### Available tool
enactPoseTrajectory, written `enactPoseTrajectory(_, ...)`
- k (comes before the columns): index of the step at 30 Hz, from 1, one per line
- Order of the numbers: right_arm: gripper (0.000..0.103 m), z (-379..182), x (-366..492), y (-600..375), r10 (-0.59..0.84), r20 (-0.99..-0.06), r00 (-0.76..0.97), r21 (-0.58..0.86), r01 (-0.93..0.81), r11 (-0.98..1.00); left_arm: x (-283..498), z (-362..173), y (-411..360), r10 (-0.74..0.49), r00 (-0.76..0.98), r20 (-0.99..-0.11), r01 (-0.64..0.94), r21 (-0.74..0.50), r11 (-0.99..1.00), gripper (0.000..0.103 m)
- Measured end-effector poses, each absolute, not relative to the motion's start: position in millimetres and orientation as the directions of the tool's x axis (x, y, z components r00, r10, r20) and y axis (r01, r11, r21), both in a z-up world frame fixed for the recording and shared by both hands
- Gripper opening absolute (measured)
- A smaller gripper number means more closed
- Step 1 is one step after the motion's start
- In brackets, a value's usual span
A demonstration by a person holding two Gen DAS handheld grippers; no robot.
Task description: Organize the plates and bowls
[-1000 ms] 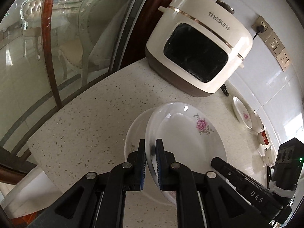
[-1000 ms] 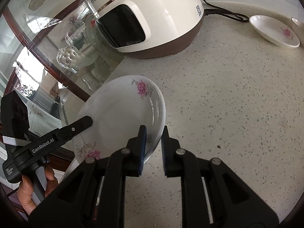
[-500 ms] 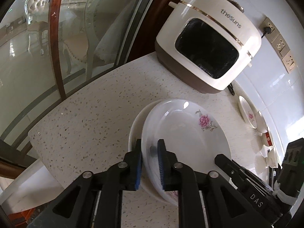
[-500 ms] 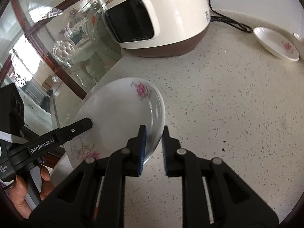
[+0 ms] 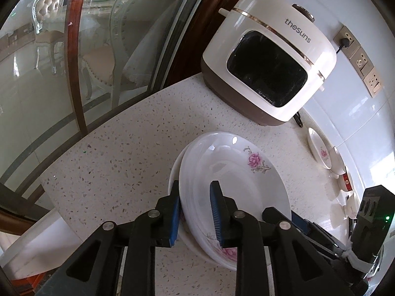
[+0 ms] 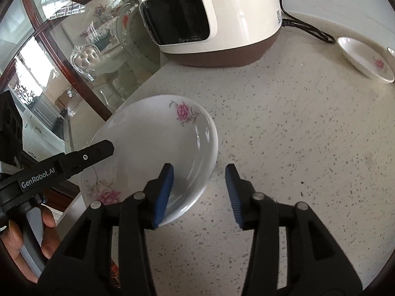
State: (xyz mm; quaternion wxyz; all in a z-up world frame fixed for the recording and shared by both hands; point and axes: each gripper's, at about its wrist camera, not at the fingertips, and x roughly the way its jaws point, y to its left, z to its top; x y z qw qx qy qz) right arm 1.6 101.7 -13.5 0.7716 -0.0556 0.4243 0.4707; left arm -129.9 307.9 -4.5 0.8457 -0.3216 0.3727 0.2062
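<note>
A white plate with pink flowers (image 5: 229, 170) lies on top of another white plate (image 5: 175, 170) near the counter's left corner; it also shows in the right wrist view (image 6: 153, 143). My left gripper (image 5: 195, 212) is open, its jaws straddling the near-left rim of the stack. My right gripper (image 6: 197, 194) is open, its left finger over the plate's right rim and its right finger over the counter. Another flowered plate (image 6: 365, 59) lies at the far right by the wall; it also shows in the left wrist view (image 5: 319, 148).
A white and brown thesuns cooker (image 5: 269, 74) stands behind the stack, its cord (image 6: 308, 28) running along the wall. A glass and wood partition (image 5: 81, 56) borders the counter's left edge. More small dishes (image 5: 345, 180) sit beyond the far plate.
Both grippers were shut on the top plate's rim and have opened. The plate has settled lower onto the plate beneath it.
</note>
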Motion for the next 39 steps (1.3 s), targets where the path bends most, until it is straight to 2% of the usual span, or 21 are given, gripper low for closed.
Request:
enactPoseTrajectory(4, 0.046, -15, 3, 98, 0.684, -0.706, 0.186, 0.327, -0.77, 0.548, -129, -4, 308, 0.111, 0.637, -0.763, -0.588, -0.388, 0.709, 0.025)
enactPoseTrajectory(5, 0.042, -15, 3, 96, 0.689, -0.702, 0.181, 0.335, -0.769, 0.544, -128, -4, 307, 0.113, 0.636, -0.763, -0.588, -0.385, 0.711, 0.025)
enactPoseTrajectory(6, 0.028, -15, 3, 96, 0.701, -0.693, 0.169, 0.35, -0.771, 0.531, -128, -4, 307, 0.113, 0.636, -0.763, -0.588, -0.385, 0.712, 0.025)
enactPoseTrajectory(7, 0.026, -14, 3, 95, 0.705, -0.69, 0.163, 0.356, -0.771, 0.527, -128, -4, 307, 0.114, 0.636, -0.763, -0.587, -0.383, 0.713, 0.025)
enactPoseTrajectory(18, 0.021, -21, 12, 79, 0.762, -0.64, 0.098, 0.486, -0.716, 0.501, -128, -4, 308, 0.088, 0.631, -0.771, -0.579, -0.392, 0.715, 0.025)
enactPoseTrajectory(25, 0.019, -31, 25, 66, 0.81, -0.585, 0.027, 0.615, -0.636, 0.466, -132, -9, 316, 0.001, 0.651, -0.759, -0.556, -0.476, 0.682, 0.025)
enactPoseTrajectory(31, 0.018, -33, 27, 59, 0.821, -0.571, 0.018, 0.646, -0.606, 0.463, -134, -11, 319, -0.049, 0.664, -0.746, -0.518, -0.506, 0.689, 0.025)
enactPoseTrajectory(35, 0.017, -34, 26, 60, 0.822, -0.569, 0.023, 0.65, -0.6, 0.466, -132, -8, 317, -0.05, 0.655, -0.754, -0.503, -0.485, 0.716, 0.021)
enactPoseTrajectory(39, 0.017, -37, 27, 58, 0.823, -0.568, 0.025, 0.65, -0.599, 0.467, -131, -4, 314, -0.007, 0.64, -0.768, -0.501, -0.424, 0.755, 0.011)
